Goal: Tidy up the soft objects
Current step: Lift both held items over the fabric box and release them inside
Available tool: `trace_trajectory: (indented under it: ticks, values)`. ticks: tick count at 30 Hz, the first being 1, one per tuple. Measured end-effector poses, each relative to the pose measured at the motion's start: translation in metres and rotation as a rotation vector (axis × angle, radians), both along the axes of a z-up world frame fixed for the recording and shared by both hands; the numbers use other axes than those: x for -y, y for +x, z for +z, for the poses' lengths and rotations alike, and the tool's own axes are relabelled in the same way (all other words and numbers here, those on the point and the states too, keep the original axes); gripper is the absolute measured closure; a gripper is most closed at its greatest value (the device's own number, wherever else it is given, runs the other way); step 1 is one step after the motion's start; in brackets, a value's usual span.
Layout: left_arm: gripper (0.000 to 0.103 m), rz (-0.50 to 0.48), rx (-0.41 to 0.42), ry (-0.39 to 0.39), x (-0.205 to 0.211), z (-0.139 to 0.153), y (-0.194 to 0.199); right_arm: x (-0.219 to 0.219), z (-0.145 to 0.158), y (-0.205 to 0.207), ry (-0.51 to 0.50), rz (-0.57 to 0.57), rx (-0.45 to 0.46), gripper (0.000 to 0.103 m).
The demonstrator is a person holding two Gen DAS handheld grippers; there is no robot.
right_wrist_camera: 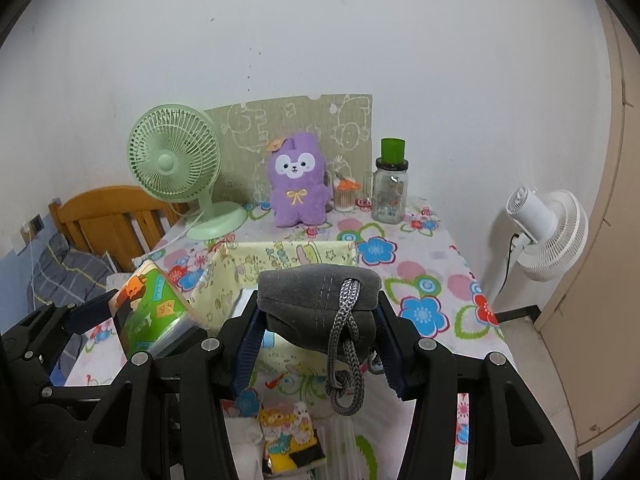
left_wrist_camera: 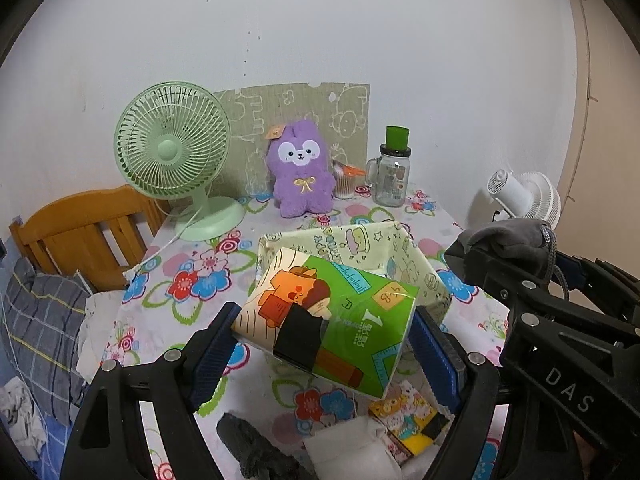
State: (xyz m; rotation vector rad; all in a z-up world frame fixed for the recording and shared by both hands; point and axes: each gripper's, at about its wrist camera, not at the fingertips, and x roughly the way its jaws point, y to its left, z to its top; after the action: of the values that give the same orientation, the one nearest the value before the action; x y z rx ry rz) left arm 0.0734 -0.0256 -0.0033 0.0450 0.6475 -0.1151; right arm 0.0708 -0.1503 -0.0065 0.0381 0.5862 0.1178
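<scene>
1. The left gripper (left_wrist_camera: 324, 344) is closed on a green tissue pack (left_wrist_camera: 324, 316); its blue-padded fingers (left_wrist_camera: 216, 340) press both ends, and the pack hangs tilted above the worktop (left_wrist_camera: 192, 280), just in front of the fabric bin (left_wrist_camera: 420, 264).
2. The right gripper (right_wrist_camera: 320, 332) is clamped on a grey pouch (right_wrist_camera: 316, 292). A braided cord (right_wrist_camera: 344, 344) hangs from the pouch between the fingers. The pouch sits level with the near rim of the bin.
3. Progress, as a judgement: both soft items are lifted but neither is in the bin. The bin interior, as far as it is visible, appears to hold nothing yet. The task is at an early to middle stage.
4. Remaining work: both held items are likely to go into the bin. A small yellow patterned packet (right_wrist_camera: 288, 436), a dark item (left_wrist_camera: 256, 452) and pale plastic-wrapped goods (left_wrist_camera: 352, 452) lie at the near edge and probably need sorting as well. A purple plush toy (left_wrist_camera: 302, 168) stands upright at the back; whether it belongs to the task cannot be told.
5. Surface: the worktop carries a flowered cloth. At the rear stand a green desk fan (left_wrist_camera: 176, 152), a glass jar with a green cap (left_wrist_camera: 392, 172) and a small cup of cotton swabs (left_wrist_camera: 346, 182), with a patterned board (left_wrist_camera: 296, 108) against the wall.
6. Room: a plain white wall, a white fan (right_wrist_camera: 548, 232) to the right, a wooden bed frame (left_wrist_camera: 84, 232) with plaid bedding (left_wrist_camera: 44, 320) to the left.
</scene>
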Motion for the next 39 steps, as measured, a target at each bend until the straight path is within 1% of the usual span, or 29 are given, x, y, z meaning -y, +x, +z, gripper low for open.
trace_trajectory:
  ticks: [5, 13, 21, 30, 34, 37, 39]
  values:
    - [0.018, -0.003, -0.01, 0.0, -0.001, -0.001, 0.015, -0.002, 0.001, 0.014, -0.019, 0.006, 0.006, 0.048]
    - [0.018, -0.005, -0.017, 0.002, 0.001, -0.003, 0.04, -0.003, 0.002, 0.04, -0.015, 0.009, 0.002, 0.048]
    - [0.018, -0.022, -0.043, 0.005, 0.001, -0.009, 0.065, -0.007, -0.005, 0.065, -0.013, 0.005, -0.013, 0.048]
    - [0.018, -0.031, -0.092, -0.004, 0.003, -0.024, 0.091, -0.009, -0.017, 0.089, -0.013, -0.015, -0.044, 0.048]
    - [0.018, -0.009, -0.106, 0.032, 0.005, -0.034, 0.098, -0.013, -0.026, 0.102, -0.014, 0.001, -0.078, 0.048]
    - [0.017, -0.012, -0.132, 0.021, 0.003, -0.041, 0.104, -0.016, -0.031, 0.11, -0.017, 0.007, -0.098, 0.047]
    - [0.017, -0.017, -0.146, 0.031, 0.004, -0.046, 0.107, -0.017, -0.034, 0.115, -0.025, 0.001, -0.103, 0.048]
